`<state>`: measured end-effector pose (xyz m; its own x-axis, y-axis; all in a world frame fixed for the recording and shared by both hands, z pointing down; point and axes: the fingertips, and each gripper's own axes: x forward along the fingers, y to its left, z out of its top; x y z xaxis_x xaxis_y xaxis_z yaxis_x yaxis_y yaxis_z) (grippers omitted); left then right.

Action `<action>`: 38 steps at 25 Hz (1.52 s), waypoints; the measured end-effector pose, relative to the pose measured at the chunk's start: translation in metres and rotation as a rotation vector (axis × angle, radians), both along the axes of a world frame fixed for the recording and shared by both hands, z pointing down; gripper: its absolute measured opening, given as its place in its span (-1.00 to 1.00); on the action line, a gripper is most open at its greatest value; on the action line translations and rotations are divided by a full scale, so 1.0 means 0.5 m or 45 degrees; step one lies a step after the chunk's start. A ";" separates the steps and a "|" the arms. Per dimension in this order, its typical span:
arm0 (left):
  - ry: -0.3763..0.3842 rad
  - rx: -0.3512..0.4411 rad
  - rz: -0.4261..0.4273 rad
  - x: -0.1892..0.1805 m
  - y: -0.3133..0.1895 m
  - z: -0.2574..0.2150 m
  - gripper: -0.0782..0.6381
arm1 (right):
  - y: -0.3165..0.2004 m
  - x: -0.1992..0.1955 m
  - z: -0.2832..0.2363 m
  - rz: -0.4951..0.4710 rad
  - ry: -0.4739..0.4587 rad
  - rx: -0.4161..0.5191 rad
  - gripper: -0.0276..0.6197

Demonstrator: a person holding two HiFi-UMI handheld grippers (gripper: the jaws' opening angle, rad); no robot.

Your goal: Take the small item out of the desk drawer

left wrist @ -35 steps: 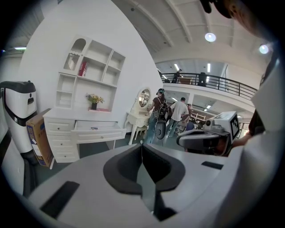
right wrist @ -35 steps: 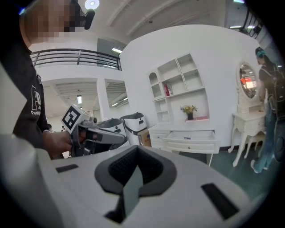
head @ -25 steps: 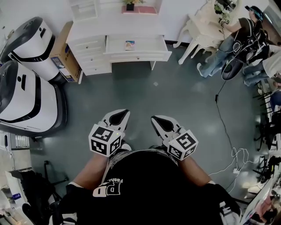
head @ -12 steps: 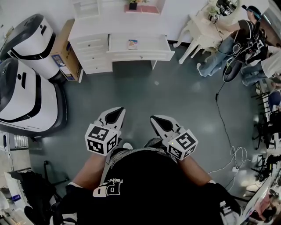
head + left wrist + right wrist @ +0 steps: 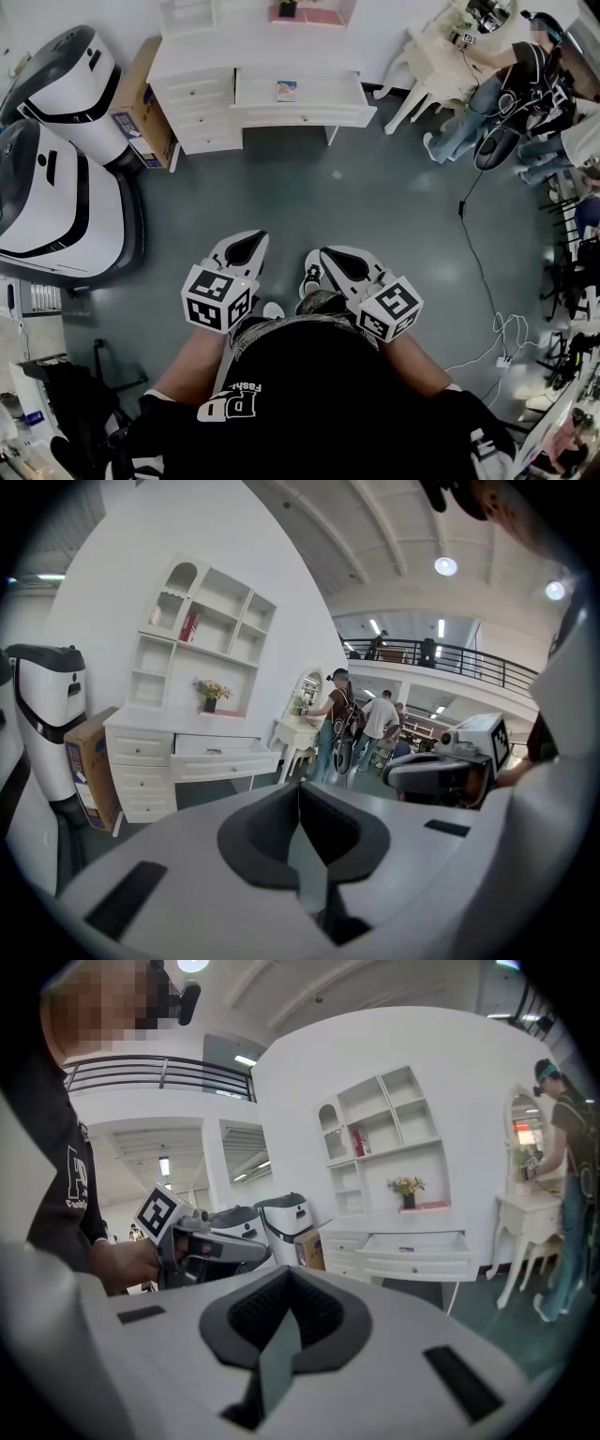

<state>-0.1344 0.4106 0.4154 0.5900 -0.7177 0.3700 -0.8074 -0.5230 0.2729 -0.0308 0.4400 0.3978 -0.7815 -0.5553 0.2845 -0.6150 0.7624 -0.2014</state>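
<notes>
The white desk (image 5: 202, 66) stands far ahead against the wall, its wide drawer (image 5: 319, 114) pulled open. A small coloured item (image 5: 287, 91) lies inside the drawer. My left gripper (image 5: 253, 240) and right gripper (image 5: 328, 254) hover side by side over the green floor close to my body, both shut and empty, far short of the desk. The left gripper view shows its shut jaws (image 5: 298, 786) pointing toward the desk (image 5: 141, 761) and drawer (image 5: 225, 761). The right gripper view shows shut jaws (image 5: 288, 1275), the drawer (image 5: 417, 1258) and the item (image 5: 408, 1249).
Two large white machines (image 5: 52, 178) and a cardboard box (image 5: 141, 117) flank the desk's left. People (image 5: 511, 94) stand at a white table (image 5: 436, 56) on the right. Cables (image 5: 483, 281) trail on the floor. A white shoe (image 5: 310, 277) shows between the grippers.
The left gripper has shifted a little leftward in the head view. A white shoe has stepped into sight between the grippers. Both jaws stay shut.
</notes>
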 end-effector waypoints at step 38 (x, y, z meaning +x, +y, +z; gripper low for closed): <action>-0.056 -0.070 -0.031 0.174 -0.432 -0.016 -0.74 | -0.500 0.145 0.007 -0.015 -0.167 -0.101 -0.89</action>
